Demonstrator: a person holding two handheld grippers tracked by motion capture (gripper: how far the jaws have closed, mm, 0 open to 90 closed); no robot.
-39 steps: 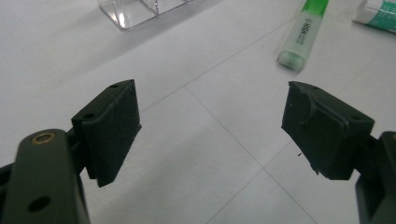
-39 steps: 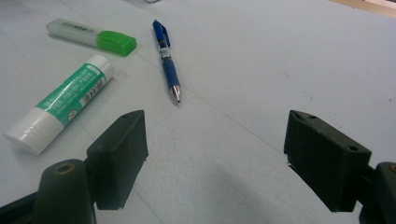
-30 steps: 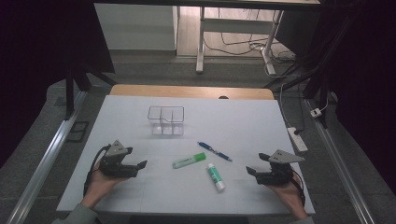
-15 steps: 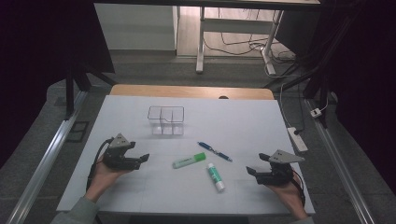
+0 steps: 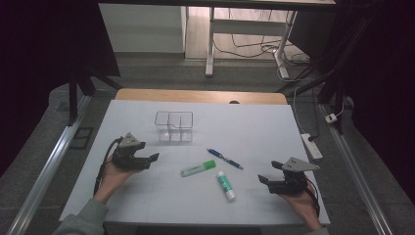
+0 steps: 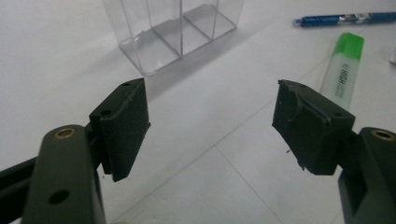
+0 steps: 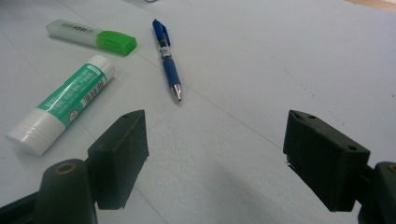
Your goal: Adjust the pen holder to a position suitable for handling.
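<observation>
High view is showing work barely begun: the left gripper (image 5: 147, 160), jaws just closing a little yet wide and empty, is nearing the green highlighter (image 5: 197, 168) lying on the table (image 5: 254, 122), while the right gripper (image 5: 268, 180) is resting open, empty.

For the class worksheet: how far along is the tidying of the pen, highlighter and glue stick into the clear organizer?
Nothing is stowed: the clear organizer stands empty. The highlighter, pen and glue stick lie loose on the table. The left gripper, jaws just closing slightly on nothing, points toward the highlighter; the right gripper is open. All three pickups remain.
</observation>
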